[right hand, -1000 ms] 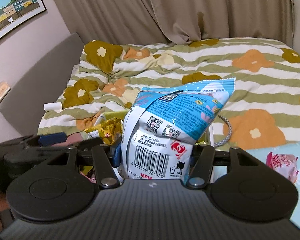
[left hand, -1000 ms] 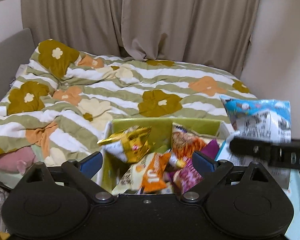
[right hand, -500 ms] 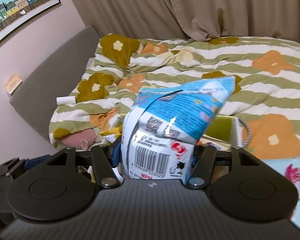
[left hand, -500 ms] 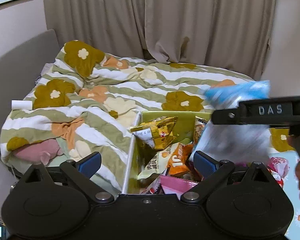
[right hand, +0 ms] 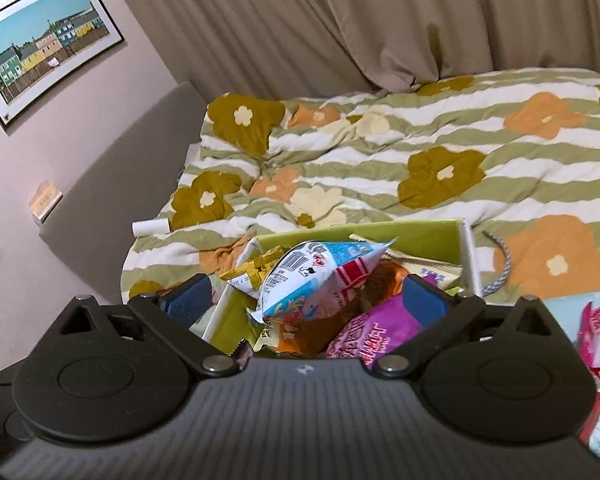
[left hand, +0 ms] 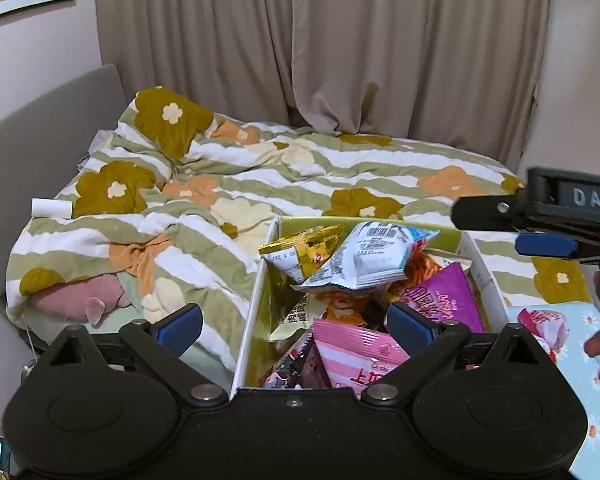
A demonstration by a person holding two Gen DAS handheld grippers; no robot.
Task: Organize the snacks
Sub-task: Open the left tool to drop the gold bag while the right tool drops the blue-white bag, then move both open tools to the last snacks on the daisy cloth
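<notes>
The blue-and-white snack bag, puffy with a barcode and a red-striped patch, lies on top of the pile in the green box on the bed. The right gripper has just been opening and stands spread wide above it, nothing pinched; the left gripper is open and empty too.

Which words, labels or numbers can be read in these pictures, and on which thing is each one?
"DAS": on the right gripper.
"上" and part of a second character: on the pink striped bag.
Barcode digits on the blue-white bag: too small.
Print on the magenta bag and gold bag: not legible.
</notes>
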